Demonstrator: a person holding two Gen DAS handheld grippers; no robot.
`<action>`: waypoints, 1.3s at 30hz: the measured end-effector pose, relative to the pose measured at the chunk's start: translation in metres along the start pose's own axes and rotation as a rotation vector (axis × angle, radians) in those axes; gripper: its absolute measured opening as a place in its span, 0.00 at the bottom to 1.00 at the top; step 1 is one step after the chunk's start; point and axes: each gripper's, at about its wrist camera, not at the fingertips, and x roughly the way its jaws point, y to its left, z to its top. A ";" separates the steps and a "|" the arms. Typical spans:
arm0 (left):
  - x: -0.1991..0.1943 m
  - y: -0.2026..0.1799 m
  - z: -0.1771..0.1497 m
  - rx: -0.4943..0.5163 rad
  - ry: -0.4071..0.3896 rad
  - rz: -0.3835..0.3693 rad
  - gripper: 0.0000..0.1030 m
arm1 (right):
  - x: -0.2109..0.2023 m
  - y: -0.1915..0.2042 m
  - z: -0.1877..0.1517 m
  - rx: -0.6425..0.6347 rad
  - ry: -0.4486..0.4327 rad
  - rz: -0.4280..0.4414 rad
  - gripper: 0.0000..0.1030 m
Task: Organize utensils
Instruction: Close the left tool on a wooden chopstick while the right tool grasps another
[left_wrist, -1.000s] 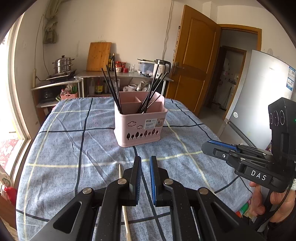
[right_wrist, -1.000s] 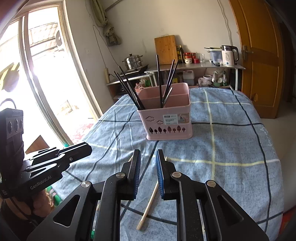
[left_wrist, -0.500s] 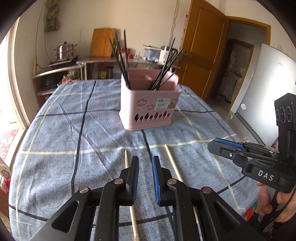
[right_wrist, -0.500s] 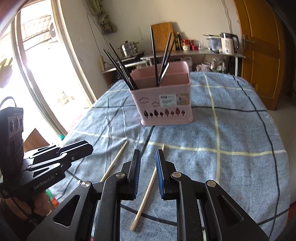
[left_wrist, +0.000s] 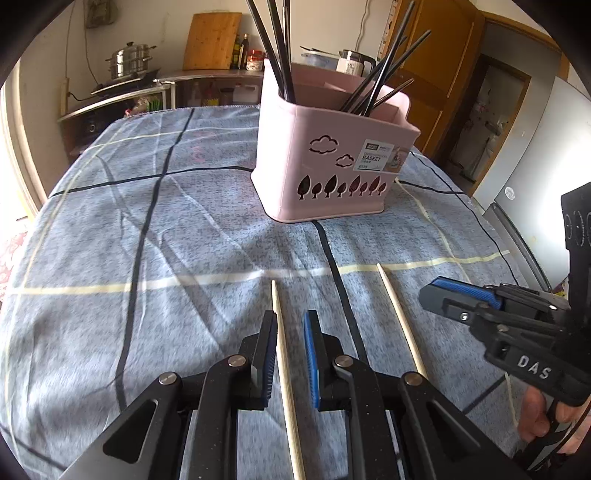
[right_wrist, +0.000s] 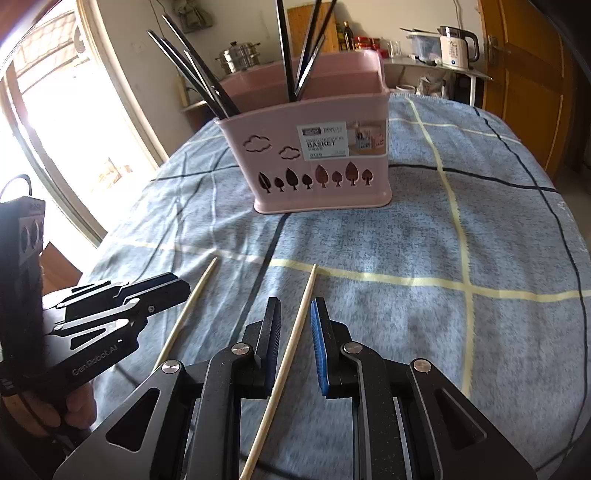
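Observation:
Two pale wooden chopsticks lie on the blue checked tablecloth. My left gripper (left_wrist: 290, 319) is open, low over the table, its jaws astride the left chopstick (left_wrist: 282, 339). My right gripper (right_wrist: 295, 310) is open, its jaws astride the right chopstick (right_wrist: 295, 332), which also shows in the left wrist view (left_wrist: 397, 321). The left chopstick also shows in the right wrist view (right_wrist: 188, 310). A pink utensil basket (left_wrist: 332, 162) with several black chopsticks stands further back; it also shows in the right wrist view (right_wrist: 317, 147).
The tablecloth (left_wrist: 147, 240) covers a rounded table whose edges fall away left and right. Behind stand a counter with a steel pot (left_wrist: 127, 64), a cutting board (left_wrist: 212, 40) and a kettle (right_wrist: 456, 48). A wooden door (right_wrist: 528, 74) is at the right.
Both grippers have moved forward and down toward the table, and their jaws have opened wider. Each chopstick now lies between a pair of jaws. The basket looms larger.

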 end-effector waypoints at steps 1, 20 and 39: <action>0.005 0.001 0.002 0.002 0.009 0.003 0.13 | 0.004 -0.001 0.002 0.002 0.006 -0.005 0.17; 0.037 -0.016 0.013 0.083 0.060 0.075 0.13 | 0.046 0.001 0.020 -0.014 0.082 -0.050 0.16; 0.000 -0.007 0.031 -0.017 -0.003 0.024 0.04 | 0.016 0.002 0.033 -0.014 0.024 -0.013 0.05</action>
